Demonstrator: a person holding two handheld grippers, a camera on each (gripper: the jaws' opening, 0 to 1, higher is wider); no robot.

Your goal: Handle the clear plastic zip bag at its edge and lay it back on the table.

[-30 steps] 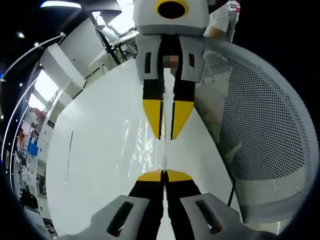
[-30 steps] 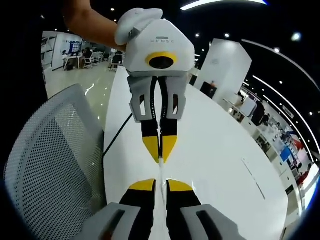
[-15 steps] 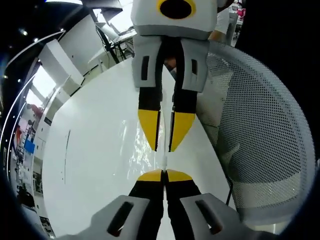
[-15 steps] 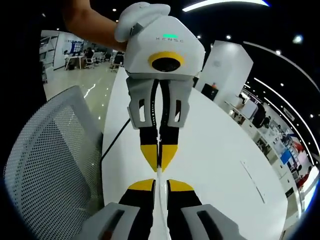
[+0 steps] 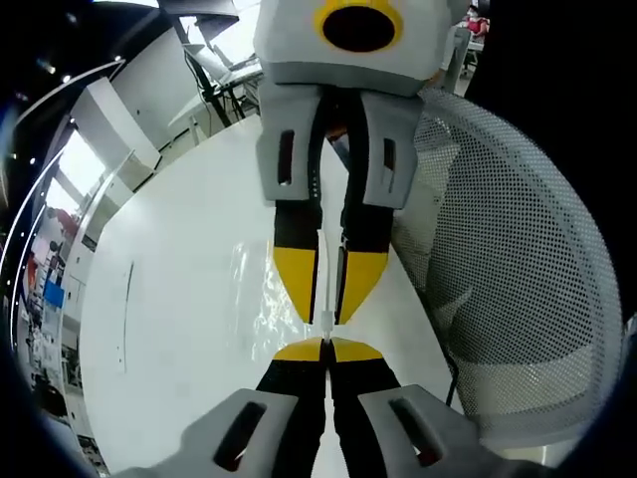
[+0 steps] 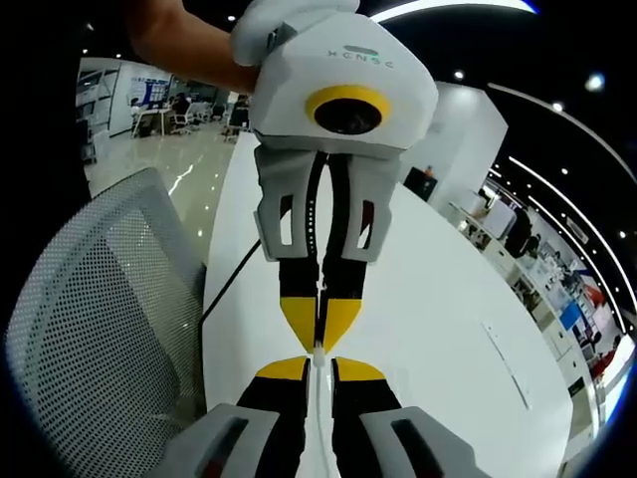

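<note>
Grippers [image 5: 325, 351] [image 6: 318, 369] closed in, pinching bag [image 5: 261, 299] edge

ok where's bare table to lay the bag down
The white table is bare on the side away from the mesh chair, out to a thin dark line. It is crowded by the chair edge, where left gripper and right gripper pinch the clear bag nose to nose.

Gap between grippers: the right gripper [image 5: 327, 317] and the left gripper [image 6: 319, 342] have drawn closer, tips now nearly meeting.
Zip bag [image 5: 269, 299]: the stretch between the tips has shortened over the table [image 5: 169, 299].
</note>
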